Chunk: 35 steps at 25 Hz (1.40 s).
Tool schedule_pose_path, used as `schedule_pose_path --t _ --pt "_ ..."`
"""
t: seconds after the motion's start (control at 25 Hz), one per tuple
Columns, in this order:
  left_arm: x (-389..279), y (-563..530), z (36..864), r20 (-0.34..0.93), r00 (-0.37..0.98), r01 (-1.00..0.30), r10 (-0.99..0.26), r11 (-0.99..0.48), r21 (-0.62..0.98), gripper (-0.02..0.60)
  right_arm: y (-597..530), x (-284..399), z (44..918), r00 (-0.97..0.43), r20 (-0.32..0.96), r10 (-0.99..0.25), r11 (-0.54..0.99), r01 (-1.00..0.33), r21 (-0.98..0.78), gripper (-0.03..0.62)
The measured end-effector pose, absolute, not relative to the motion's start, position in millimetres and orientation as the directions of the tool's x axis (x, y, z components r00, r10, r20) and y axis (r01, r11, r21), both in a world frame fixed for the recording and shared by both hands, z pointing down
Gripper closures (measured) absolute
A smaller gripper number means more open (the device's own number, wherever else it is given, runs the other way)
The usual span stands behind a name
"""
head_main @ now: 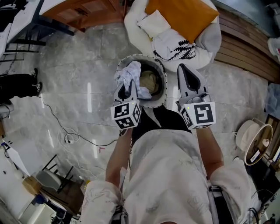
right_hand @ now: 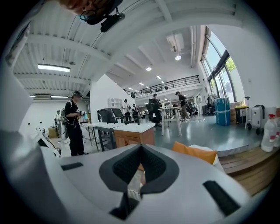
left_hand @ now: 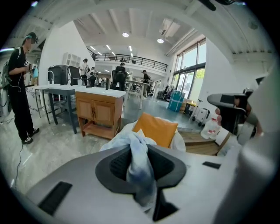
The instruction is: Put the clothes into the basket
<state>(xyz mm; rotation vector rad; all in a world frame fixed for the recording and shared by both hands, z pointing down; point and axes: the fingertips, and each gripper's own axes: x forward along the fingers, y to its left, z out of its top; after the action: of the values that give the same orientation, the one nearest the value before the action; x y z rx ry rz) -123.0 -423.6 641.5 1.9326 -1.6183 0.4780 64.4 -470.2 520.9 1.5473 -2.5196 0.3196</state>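
A round basket (head_main: 162,72) with a patterned rim stands on the floor in front of me, and a tan garment (head_main: 149,80) lies inside it. My left gripper (head_main: 130,86) is shut on a white and pale blue cloth (head_main: 128,75) and holds it over the basket's left rim. In the left gripper view the cloth (left_hand: 139,168) hangs pinched between the jaws of the left gripper (left_hand: 140,151). My right gripper (head_main: 184,69) is at the basket's right rim, shut with nothing in it, as the right gripper (right_hand: 140,148) view also shows. A white garment with black print (head_main: 175,46) lies on the beanbag beyond.
A white beanbag chair (head_main: 210,37) with an orange cushion (head_main: 181,15) sits just behind the basket. A wooden cabinet (head_main: 87,11) is at the back left and a wooden platform (head_main: 245,43) at the right. A cable (head_main: 65,131) runs over the floor at left. A person in black (left_hand: 19,87) stands far left.
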Motion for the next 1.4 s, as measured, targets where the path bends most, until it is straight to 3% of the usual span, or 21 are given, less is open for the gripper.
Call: schedule_pose_path --t 0.44,0.8,0.88,1.0,1.12,1.4 --pt "-128 -431 722 0.721 0.241 -0.969 -0.650 -0.123 0.213 0.502 -461 35 564 -0.437 0.375 -0.817 0.425 -0.897 -0.121 0.606" --pt "-137 -429 782 0.806 0.213 -0.976 -0.553 -0.082 0.202 0.498 -465 27 571 -0.450 0.385 -0.806 0.447 -0.889 -0.103 0.606" --pt "-138 -425 794 0.837 0.200 -0.979 -0.509 -0.069 0.192 0.480 -465 30 572 -0.449 0.386 -0.806 0.447 -0.889 -0.101 0.606" --pt "-139 -419 808 0.871 0.192 -0.980 -0.453 -0.034 0.198 0.379 -464 35 575 -0.444 0.398 -0.803 0.444 -0.891 -0.099 0.606" --pt "-139 -414 810 0.877 0.187 -0.981 -0.442 -0.039 0.189 0.345 -463 40 577 -0.438 0.404 -0.803 0.435 -0.894 -0.104 0.606" --pt "-134 -409 795 0.853 0.195 -0.980 -0.484 -0.067 0.186 0.346 -463 37 576 -0.444 0.397 -0.803 0.442 -0.891 -0.104 0.606"
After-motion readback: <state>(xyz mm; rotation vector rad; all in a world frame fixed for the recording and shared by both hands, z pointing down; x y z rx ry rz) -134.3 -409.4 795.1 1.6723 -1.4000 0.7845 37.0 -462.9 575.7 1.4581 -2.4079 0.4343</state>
